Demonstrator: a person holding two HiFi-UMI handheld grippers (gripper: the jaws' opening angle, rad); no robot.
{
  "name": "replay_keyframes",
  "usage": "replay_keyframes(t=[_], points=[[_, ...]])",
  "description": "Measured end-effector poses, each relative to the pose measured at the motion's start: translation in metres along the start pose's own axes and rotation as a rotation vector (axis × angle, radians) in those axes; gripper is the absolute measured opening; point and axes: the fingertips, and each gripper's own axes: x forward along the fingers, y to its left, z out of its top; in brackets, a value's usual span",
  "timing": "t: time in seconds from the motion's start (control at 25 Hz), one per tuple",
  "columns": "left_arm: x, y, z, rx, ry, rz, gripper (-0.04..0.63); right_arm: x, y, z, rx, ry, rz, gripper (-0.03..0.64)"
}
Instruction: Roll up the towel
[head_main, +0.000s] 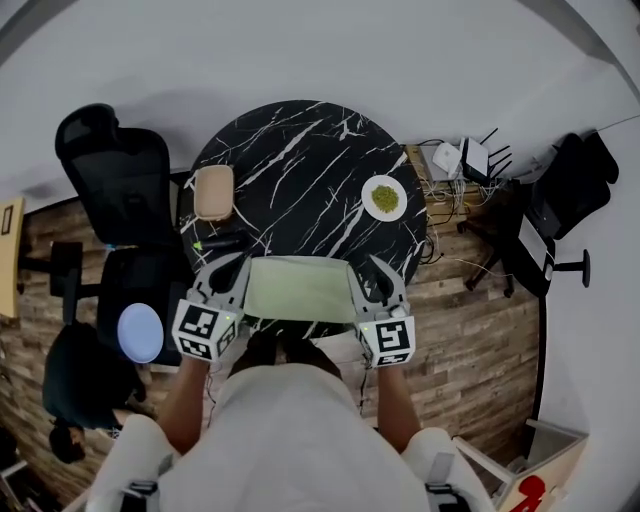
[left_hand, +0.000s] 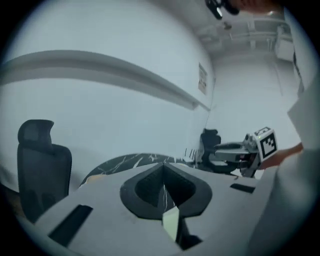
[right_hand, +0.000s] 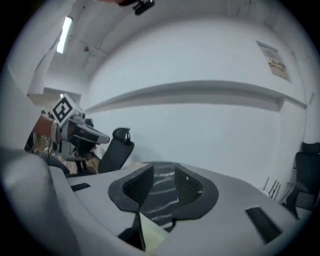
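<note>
left tongs (head_main: 228, 276) pinch the pale green cloth towel (head_main: 300, 290) at the round black marble table's (head_main: 300, 160) near edge, while right tongs (head_main: 368, 279) stand half-open over its other corner, probably regripping to start the roll.

Head view looks steeply down; gripper views face level across the table (head_main: 300, 150).

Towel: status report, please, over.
Left gripper shut on towel edge. Right gripper jaws apart, towel at their base. Towel spread between them, unrolled. Plate and tan container stand clear.
</note>
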Motion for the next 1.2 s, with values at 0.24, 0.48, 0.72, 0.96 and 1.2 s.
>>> replay_keyframes(t=[0.24,0.48,0.72,0.96,1.2], points=[[-0.04,-0.017,0.107,0.104,-0.28,-0.066,0.003,-0.023,0.014,0.107,-0.02,-0.237,0.076,-0.007],[-0.048,-0.02,0.114,0.132,-0.268,-0.129,0.003,-0.033,0.021,0.143,-0.038,-0.271,0.051,-0.008],[-0.052,-0.024,0.095,0.146,-0.214,-0.179,0.004,-0.035,0.029,0.146,-0.047,-0.264,0.02,-0.008],[-0.055,-0.017,0.098,0.14,-0.223,-0.206,0.003,-0.044,0.037,0.141,-0.033,-0.265,-0.009,-0.008],[-0.056,-0.031,0.088,0.157,-0.201,-0.224,0.003,-0.055,0.04,0.138,-0.004,-0.253,-0.022,-0.008]])
